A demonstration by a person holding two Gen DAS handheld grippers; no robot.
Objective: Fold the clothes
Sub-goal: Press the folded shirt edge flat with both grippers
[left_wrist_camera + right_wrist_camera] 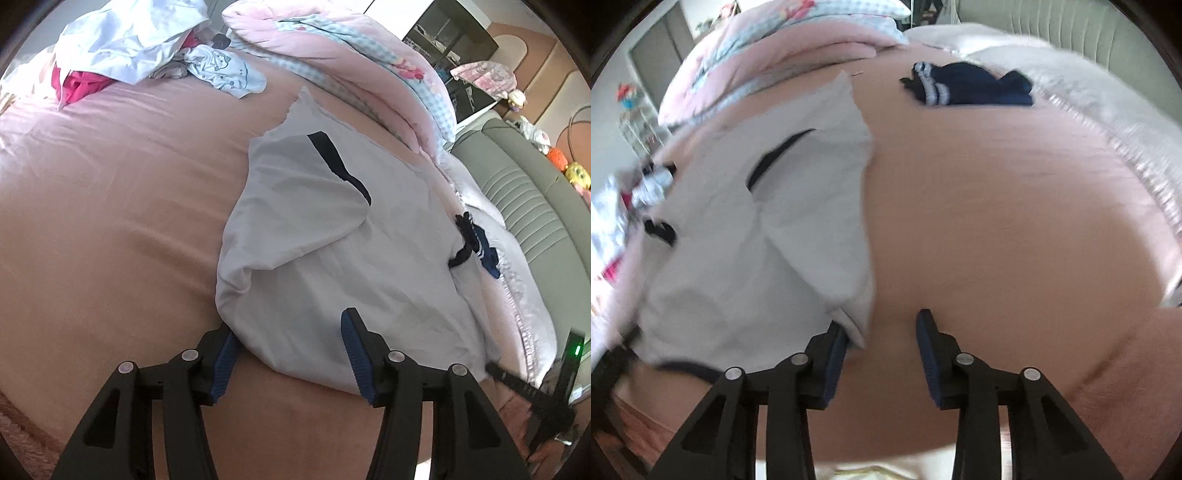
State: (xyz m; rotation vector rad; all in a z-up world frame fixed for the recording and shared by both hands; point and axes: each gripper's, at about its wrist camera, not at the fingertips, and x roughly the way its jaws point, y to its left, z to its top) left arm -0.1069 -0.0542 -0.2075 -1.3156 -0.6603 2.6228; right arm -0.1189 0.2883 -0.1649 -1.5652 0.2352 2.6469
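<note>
white garment (314, 229) on pink bed (110, 221), unfolded clothes pile (140, 48) beyond

A white cotton shirt with dark navy trim (314, 236) lay half-folded and rumpled on the pink bedsheet (110, 221).

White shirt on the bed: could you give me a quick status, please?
Left gripper open, shirt hem between jaws. Right gripper open at shirt's edge. Navy garment lies apart.

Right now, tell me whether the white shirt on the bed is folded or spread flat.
Partly folded. The white shirt has one dark-trimmed sleeve turned over its body, but the cloth is bunched and rumpled on the pink bedsheet.
</note>
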